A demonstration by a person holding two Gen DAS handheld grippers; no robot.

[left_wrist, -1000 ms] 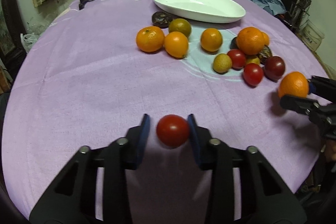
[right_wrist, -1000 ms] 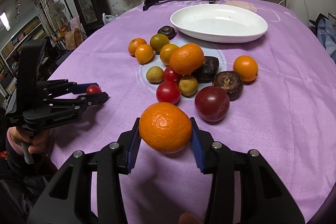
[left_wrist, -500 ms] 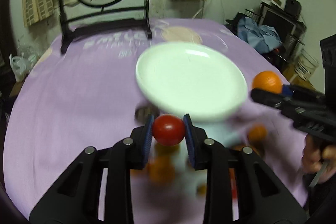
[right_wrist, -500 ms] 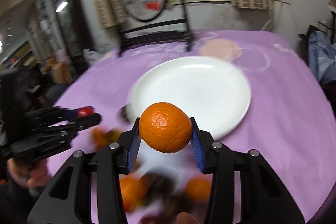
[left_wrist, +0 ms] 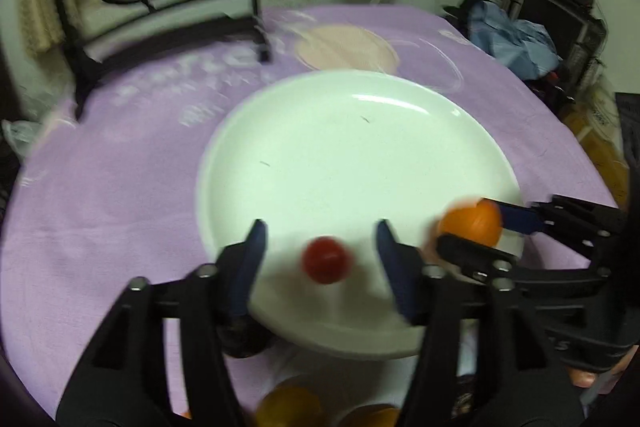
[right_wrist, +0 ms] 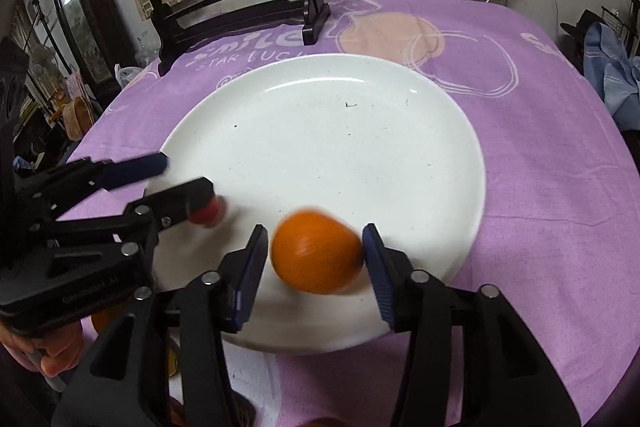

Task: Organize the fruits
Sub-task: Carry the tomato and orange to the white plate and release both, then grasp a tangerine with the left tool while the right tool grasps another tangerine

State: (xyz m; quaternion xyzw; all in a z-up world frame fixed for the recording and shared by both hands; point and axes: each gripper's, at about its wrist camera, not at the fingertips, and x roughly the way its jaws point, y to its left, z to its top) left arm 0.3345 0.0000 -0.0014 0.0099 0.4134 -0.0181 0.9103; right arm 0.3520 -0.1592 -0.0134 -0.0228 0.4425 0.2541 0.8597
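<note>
In the left wrist view, our left gripper (left_wrist: 320, 259) hangs over the near edge of the plate (left_wrist: 320, 131), its jaws opening. The tomato (left_wrist: 327, 259) sits in the gap between them, clear of both pads and nearly centred, blurred, so it looks released and dropping or just landed on the plate; we cannot tell which. It lies straight ahead of the fingers, slightly below. To the right, the right gripper (left_wrist: 476, 227) reaches in over the plate's right rim with the orange (left_wrist: 470, 223) between its fingers.

In the right wrist view, our right gripper (right_wrist: 316, 263) is over the near part of the plate (right_wrist: 320, 107), jaws opening too. The orange (right_wrist: 318, 253) fills most of the gap; a sliver shows on the left side, while the right pad seems at or just off the skin, so the grip appears let go. The left gripper (right_wrist: 180, 183) is at the left rim, the tomato (right_wrist: 206, 215) just beneath its near finger. Each fruit is nearest its own gripper, the two well apart, so both hands can back out toward us without crossing.
</note>
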